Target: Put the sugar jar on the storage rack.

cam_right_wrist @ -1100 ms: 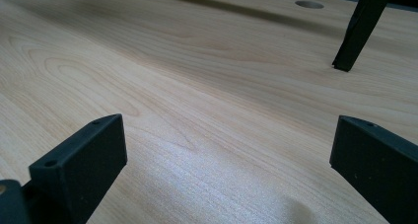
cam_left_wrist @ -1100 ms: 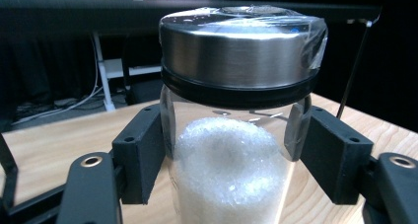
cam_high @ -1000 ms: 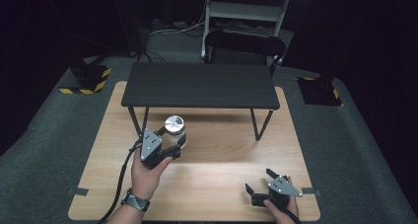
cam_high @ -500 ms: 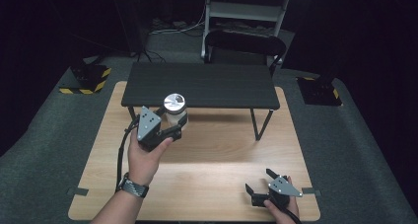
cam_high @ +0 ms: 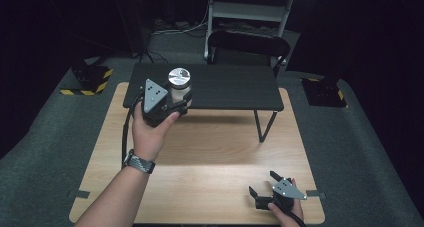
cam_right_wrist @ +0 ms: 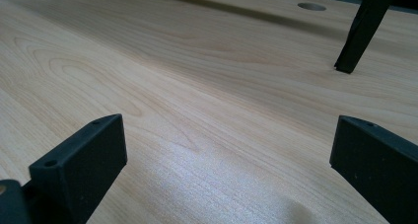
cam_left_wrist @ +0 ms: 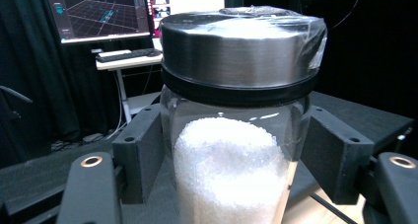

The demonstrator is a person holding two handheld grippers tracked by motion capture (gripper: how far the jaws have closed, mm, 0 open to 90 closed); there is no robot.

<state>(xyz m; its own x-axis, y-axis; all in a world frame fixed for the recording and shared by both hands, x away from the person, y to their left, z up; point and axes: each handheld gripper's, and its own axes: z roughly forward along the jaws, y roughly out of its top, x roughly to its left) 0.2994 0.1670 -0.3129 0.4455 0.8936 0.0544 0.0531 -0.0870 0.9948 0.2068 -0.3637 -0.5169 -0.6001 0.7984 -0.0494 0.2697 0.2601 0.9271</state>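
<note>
Clear jar (cam_left_wrist: 231, 135) with white grains, silver lid (cam_left_wrist: 241, 46); black shelf (cam_high: 225, 87) on pale woodgrain table (cam_high: 210, 157); yellow-black striped blocks (cam_high: 85, 82).

Left hand-held gripper (cam_high: 176, 101) grips jar (cam_high: 179, 84) over black shelf (cam_high: 230, 89) edge; right hand-held gripper (cam_high: 264, 184) on table (cam_high: 210, 152).

A light wooden bench (cam_high: 200, 157) fills the middle of the frame. A small black shelf (cam_high: 235, 89) on thin legs stands on its upper part. The right gripper (cam_high: 265, 187) rests at the lower right.

The high view looks forward and down over the wooden table (cam_high: 210, 152). Each gripper view sits close behind its own jaws, the right one skimming that table (cam_right_wrist: 207, 86).
</note>
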